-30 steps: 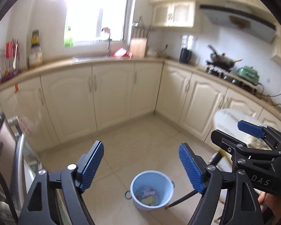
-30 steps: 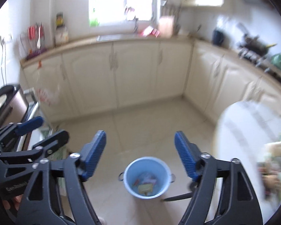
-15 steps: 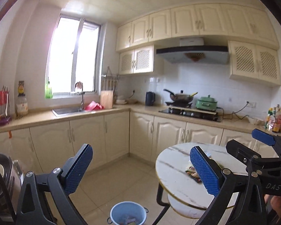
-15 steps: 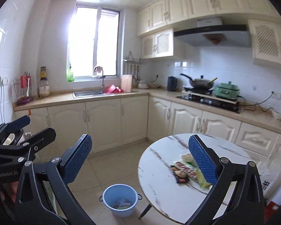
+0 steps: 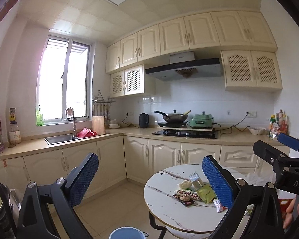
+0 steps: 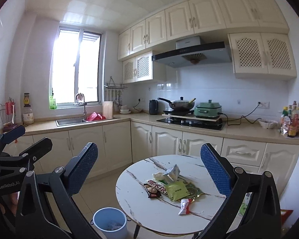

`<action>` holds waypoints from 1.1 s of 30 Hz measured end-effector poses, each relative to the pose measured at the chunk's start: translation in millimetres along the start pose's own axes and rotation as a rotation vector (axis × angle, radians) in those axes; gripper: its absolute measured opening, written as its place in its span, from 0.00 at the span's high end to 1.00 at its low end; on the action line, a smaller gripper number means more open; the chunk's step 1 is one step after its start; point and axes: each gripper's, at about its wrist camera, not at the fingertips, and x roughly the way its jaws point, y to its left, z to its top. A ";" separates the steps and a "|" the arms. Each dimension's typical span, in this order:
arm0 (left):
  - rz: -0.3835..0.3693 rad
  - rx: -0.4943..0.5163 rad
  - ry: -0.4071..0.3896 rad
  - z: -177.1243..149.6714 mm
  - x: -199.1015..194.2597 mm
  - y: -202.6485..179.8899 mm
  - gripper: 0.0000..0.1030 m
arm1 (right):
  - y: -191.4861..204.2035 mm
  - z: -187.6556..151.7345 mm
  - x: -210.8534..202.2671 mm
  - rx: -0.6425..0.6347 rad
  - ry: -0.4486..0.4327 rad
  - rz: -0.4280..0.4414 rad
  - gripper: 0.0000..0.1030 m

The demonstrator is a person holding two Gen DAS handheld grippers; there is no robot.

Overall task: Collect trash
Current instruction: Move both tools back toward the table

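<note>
Several pieces of trash lie on a round white marble table: a crumpled carton, a green packet, a dark snack wrapper and a small red-white sachet. The trash also shows in the left wrist view. A light blue bin stands on the floor left of the table, its rim in the left wrist view. My left gripper and right gripper are both open and empty, held well above and short of the table.
Cream kitchen cabinets run along the back and left, with a sink, a stove with a pan and a green cooker. Sauce bottles stand at the counter's right end. Tiled floor lies between table and cabinets.
Both grippers have tilted up from looking down at the bin to looking level across the kitchen. The table with the trash has come into view. Both stay open.
</note>
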 end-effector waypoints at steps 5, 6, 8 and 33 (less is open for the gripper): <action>-0.020 0.021 0.017 8.8 18.8 -11.5 0.01 | -21.4 -3.7 5.7 0.020 0.011 -0.032 0.00; -0.023 0.023 0.026 8.2 23.5 -11.6 0.01 | -26.3 -5.7 9.1 0.024 0.016 -0.038 0.00; -0.029 0.021 0.048 7.7 37.8 -13.0 0.01 | -35.6 -8.6 14.6 0.033 0.030 -0.054 0.00; -0.098 -0.006 0.592 -16.6 328.0 -72.6 0.01 | -135.1 -218.0 224.3 0.132 0.710 -0.133 0.06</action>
